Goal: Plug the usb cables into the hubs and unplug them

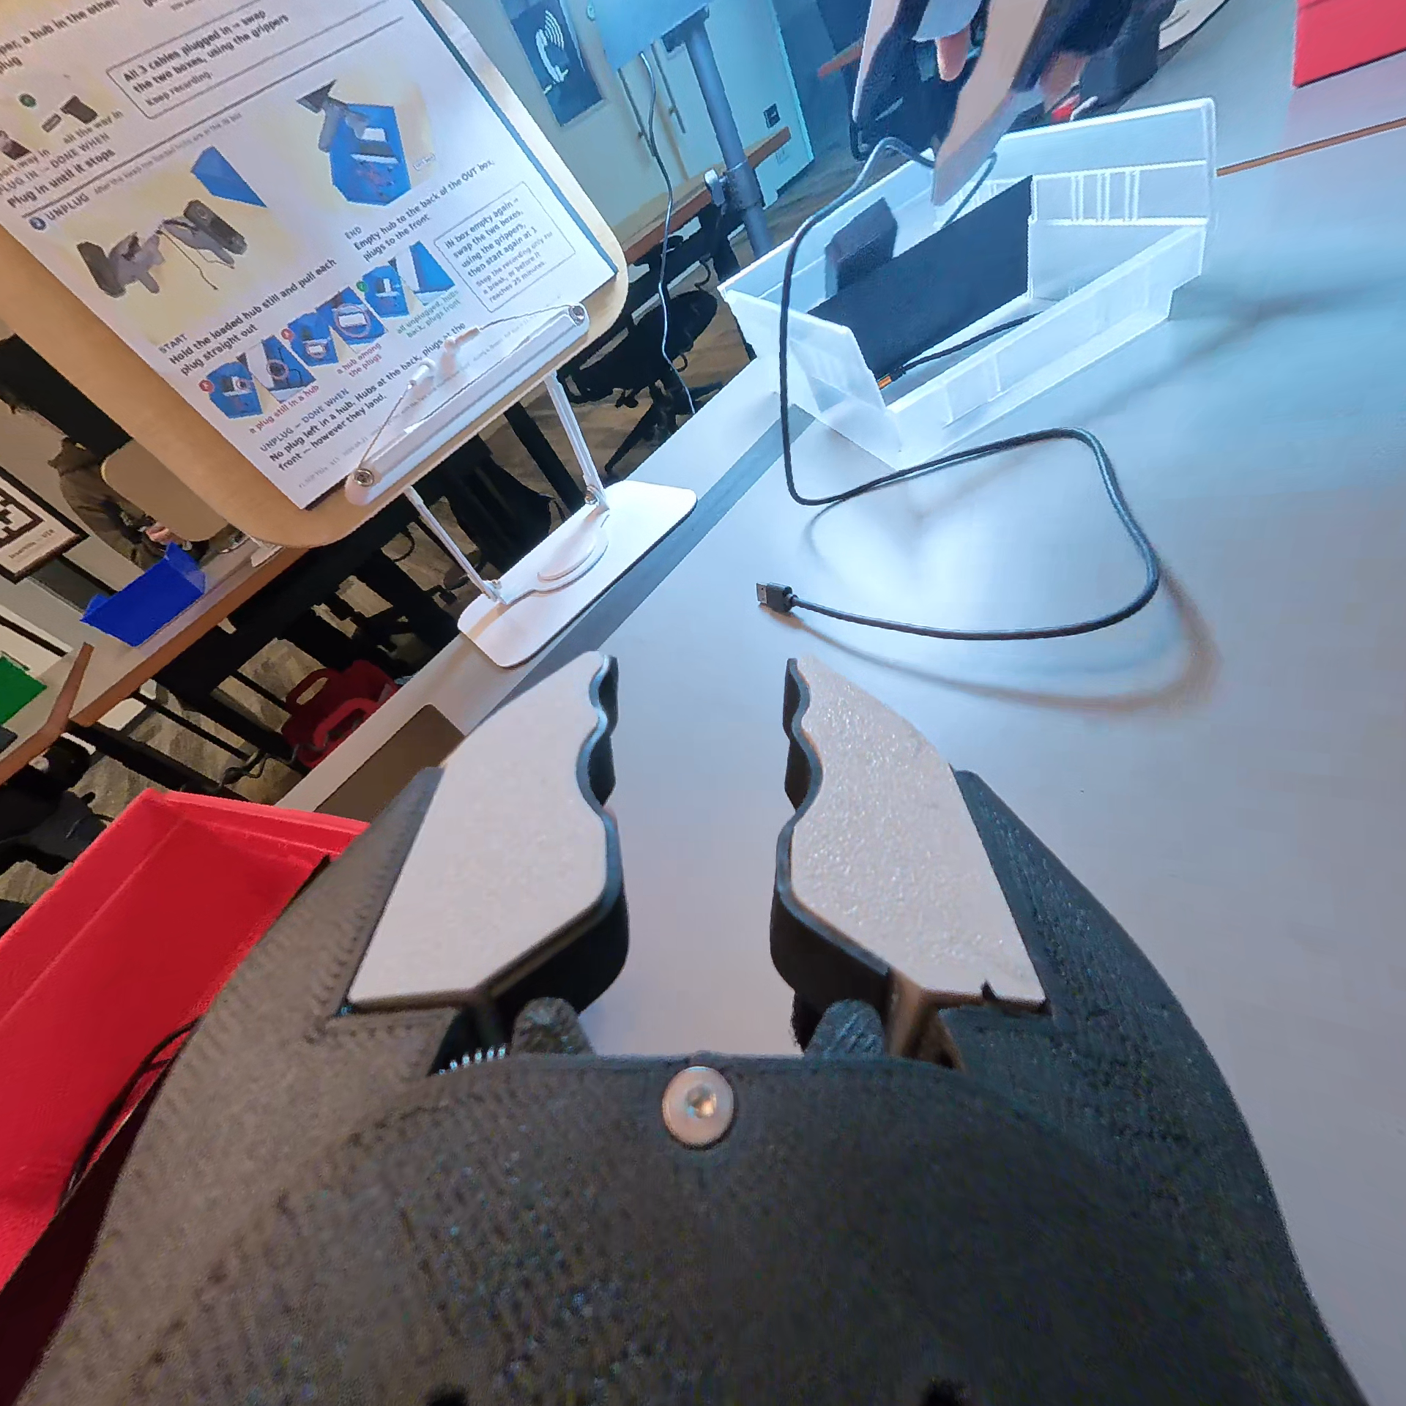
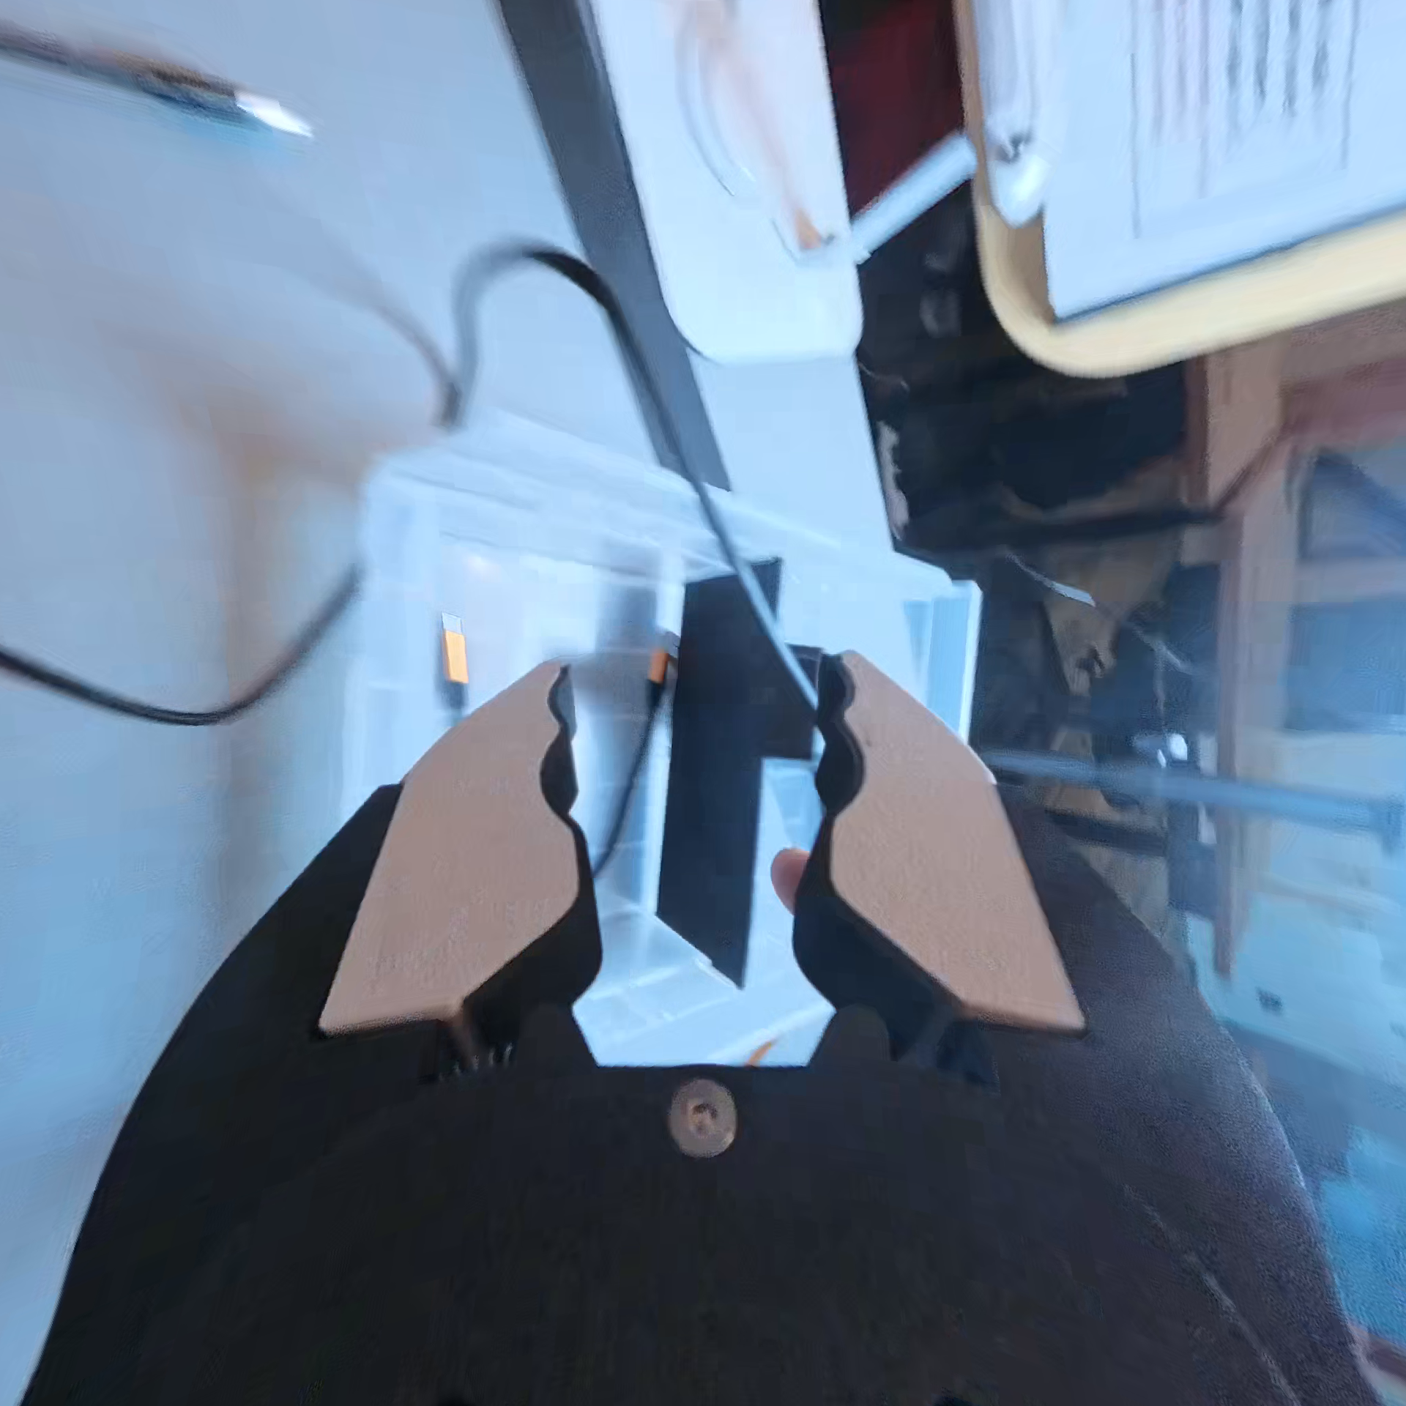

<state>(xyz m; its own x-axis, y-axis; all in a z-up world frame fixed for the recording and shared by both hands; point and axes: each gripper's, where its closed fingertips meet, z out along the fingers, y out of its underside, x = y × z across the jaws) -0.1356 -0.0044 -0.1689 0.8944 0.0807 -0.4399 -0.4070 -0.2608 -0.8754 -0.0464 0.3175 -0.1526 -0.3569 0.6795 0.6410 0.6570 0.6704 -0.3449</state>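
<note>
While agape, left claw [image 1: 698, 685] over table [image 1: 1141, 837]

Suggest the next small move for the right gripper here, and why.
Probably lower the open right gripper onto the black hub in the clear bin and close on it. It hovers above the hub, holding nothing, while the black cable lies loose on the table.

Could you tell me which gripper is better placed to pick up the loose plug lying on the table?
Left, probably. The left gripper is open and empty, pointing toward the plug just ahead on the table. The right gripper is open over the clear bin, farther from it.
</note>
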